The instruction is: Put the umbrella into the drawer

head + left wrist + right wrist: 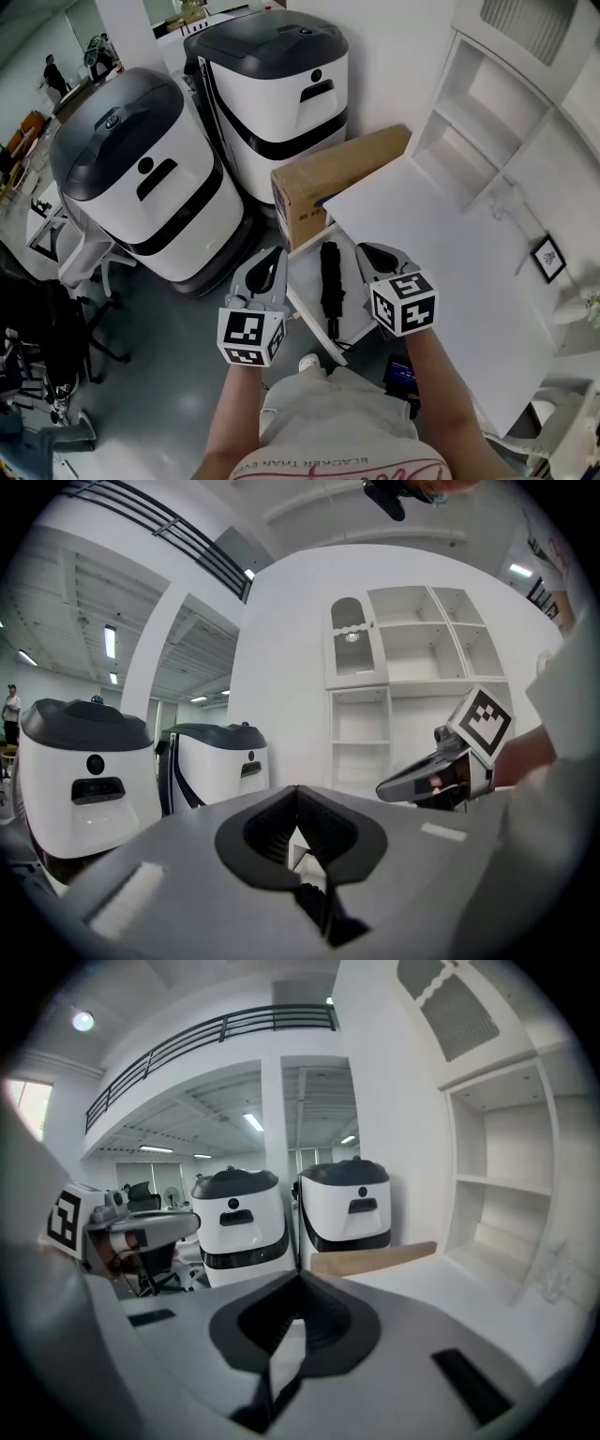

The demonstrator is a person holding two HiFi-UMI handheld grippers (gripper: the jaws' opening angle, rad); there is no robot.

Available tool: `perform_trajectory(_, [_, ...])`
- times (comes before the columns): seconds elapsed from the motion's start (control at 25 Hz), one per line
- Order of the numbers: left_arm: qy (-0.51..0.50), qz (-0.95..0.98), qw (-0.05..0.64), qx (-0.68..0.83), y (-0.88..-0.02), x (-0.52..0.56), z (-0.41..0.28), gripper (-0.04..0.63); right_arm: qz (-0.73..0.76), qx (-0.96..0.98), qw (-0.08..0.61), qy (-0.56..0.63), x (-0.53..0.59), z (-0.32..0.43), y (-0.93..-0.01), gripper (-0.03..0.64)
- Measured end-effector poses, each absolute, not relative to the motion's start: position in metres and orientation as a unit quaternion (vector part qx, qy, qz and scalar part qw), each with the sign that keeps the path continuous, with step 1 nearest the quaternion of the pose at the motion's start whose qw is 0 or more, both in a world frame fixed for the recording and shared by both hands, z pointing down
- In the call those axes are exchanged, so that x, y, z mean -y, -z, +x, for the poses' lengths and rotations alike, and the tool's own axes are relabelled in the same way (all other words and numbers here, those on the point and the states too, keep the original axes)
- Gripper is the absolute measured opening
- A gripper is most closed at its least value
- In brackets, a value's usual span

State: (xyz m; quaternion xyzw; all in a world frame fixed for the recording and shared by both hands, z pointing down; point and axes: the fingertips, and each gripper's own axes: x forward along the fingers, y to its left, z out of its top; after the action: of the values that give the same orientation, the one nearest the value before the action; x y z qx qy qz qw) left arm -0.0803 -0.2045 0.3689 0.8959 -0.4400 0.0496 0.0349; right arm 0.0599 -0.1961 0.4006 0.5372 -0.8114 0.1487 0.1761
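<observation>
Head view: holding the left gripper (270,259) lower left of centre and the right gripper (369,253) just right of centre, marker cubes facing up. Lying lengthwise between them, in the open white drawer (306,317) under the desk's edge: the folded black umbrella (330,281), touching neither gripper. Sitting above the drawer, just beside the white desk (441,244): a brown cardboard box (330,187). Standing in the upper left: two white machines (141,178) with dark lids. Resting near the right edge: a small framed picture (548,258).

Left gripper view: pointing roughly level, with the jaws of the left gripper (297,791) meeting tip to tip at lower centre and gripping nothing. Showing the right gripper at mid right with its marker cube, a white shelf unit (412,667) behind it, and the machines at the left.

Right gripper view: pressing the jaws of the right gripper (300,1279) together at lower centre, with nothing between them. Showing the left gripper at the left edge, the two machines at centre, the box's edge just below them, and the shelf unit at the right.
</observation>
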Motion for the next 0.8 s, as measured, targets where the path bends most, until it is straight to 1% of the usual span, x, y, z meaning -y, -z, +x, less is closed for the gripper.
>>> perform_trajectory(0.32, [-0.032, 0.893, 0.015, 0.449, -0.340, 0.191, -0.079, 0.009, 0.537, 0.824, 0.140, -0.115, 0.170, 0.076, -0.353, 0.008])
perform_trajectory(0.6, [-0.016, 0.893, -0.033, 0.449, -0.300, 0.185, -0.071, 0.009, 0.560, 0.819, 0.122, -0.025, 0.149, 0.090, -0.304, 0.008])
perform_trajectory(0.8, [0.006, 0.892, -0.057, 0.448, -0.266, 0.187, -0.070, 0.009, 0.589, 0.804, 0.083, 0.023, 0.141, 0.102, -0.260, 0.008])
